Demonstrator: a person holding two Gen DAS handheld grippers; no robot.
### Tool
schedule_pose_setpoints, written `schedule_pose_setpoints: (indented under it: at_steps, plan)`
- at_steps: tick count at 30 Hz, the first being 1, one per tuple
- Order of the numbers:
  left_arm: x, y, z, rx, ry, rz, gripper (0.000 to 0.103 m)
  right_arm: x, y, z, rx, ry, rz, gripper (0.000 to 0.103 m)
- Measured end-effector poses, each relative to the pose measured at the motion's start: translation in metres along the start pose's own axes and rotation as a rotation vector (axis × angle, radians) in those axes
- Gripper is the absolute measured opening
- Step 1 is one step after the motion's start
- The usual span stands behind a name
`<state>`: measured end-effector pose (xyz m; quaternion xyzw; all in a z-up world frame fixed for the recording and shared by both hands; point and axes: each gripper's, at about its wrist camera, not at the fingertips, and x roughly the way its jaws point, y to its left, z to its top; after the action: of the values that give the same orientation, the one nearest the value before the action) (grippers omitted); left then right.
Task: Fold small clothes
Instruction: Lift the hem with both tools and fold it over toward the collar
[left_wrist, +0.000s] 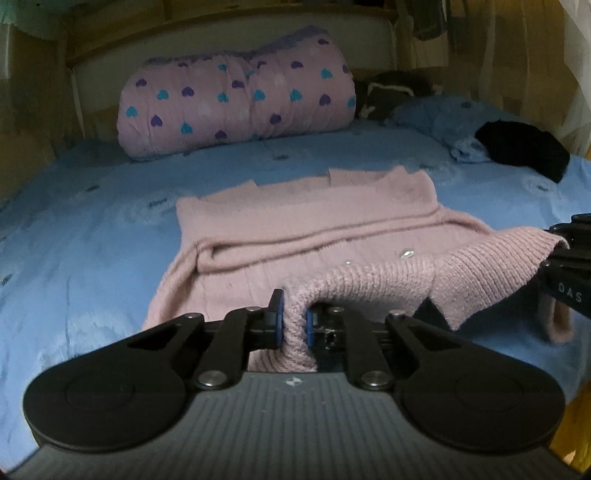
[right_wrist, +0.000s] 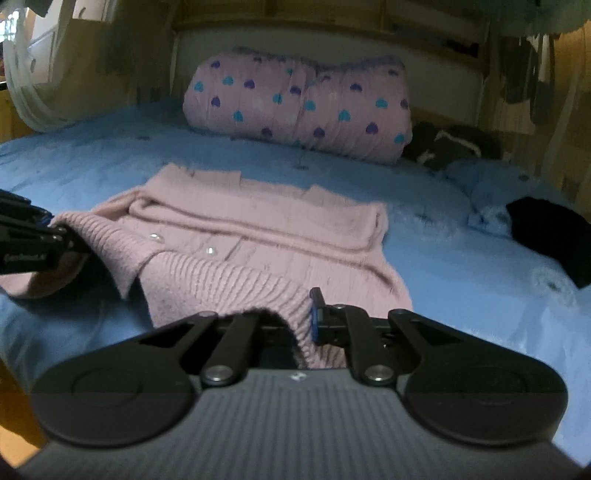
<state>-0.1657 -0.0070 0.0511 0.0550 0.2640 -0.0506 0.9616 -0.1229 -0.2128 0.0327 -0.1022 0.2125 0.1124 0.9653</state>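
A pink knit cardigan (left_wrist: 306, 221) lies on the blue bed sheet (left_wrist: 92, 236), its sleeves folded across the body. My left gripper (left_wrist: 294, 320) is shut on the ribbed hem near one corner and holds it lifted. My right gripper (right_wrist: 301, 321) is shut on the ribbed hem of the cardigan (right_wrist: 258, 229) at the other corner, also lifted. The right gripper shows at the right edge of the left wrist view (left_wrist: 565, 258). The left gripper shows at the left edge of the right wrist view (right_wrist: 33, 236).
A rolled pink quilt with hearts (left_wrist: 236, 99) lies at the headboard. A blue pillow (left_wrist: 443, 114), a black garment (left_wrist: 524, 147) and dark clothes (left_wrist: 395, 92) lie at the far right. The bed's edge runs close below the grippers.
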Motion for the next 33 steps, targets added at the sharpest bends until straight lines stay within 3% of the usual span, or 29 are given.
schedule_pose_setpoints:
  at_steps: [14, 27, 33]
  plan:
    - [0.011, 0.006, 0.045, 0.025, -0.034, 0.017, 0.013, 0.014, -0.012, 0.048, -0.033, -0.083, -0.011, 0.01]
    - [0.028, 0.024, 0.127, 0.059, -0.143, 0.038, 0.01, 0.04, -0.02, 0.1, -0.094, -0.167, -0.043, 0.01]
    - [0.048, 0.028, 0.147, 0.062, -0.131, 0.008, 0.009, 0.057, -0.02, 0.115, -0.118, -0.183, -0.038, 0.01]
